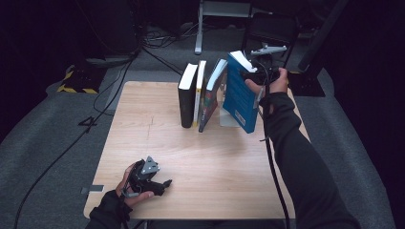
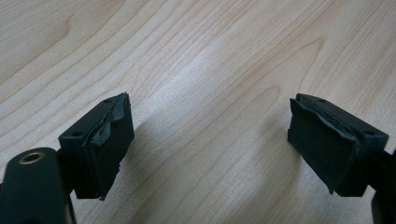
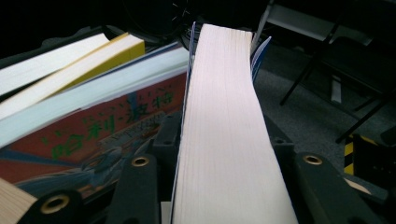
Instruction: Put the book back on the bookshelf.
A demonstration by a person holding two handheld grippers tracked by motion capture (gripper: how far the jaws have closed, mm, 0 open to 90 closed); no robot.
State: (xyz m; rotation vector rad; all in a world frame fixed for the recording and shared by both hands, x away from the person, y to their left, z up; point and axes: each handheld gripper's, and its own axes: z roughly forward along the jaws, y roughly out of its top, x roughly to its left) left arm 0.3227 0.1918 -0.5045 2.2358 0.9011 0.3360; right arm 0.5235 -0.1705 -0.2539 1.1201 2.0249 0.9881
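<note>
A blue book is tilted at the right end of a row of books on the wooden table. My right gripper is shut on its upper edge, and in the right gripper view the jaws clamp both covers either side of the white page block. To its left lean an illustrated book, a yellow-edged book and a black book. My left gripper rests open on the table near the front left, nothing between its pads.
A metal bookend stands behind the blue book's foot. A dark chair and a stand sit beyond the table's far edge on grey carpet. Cables run across the floor at the left.
</note>
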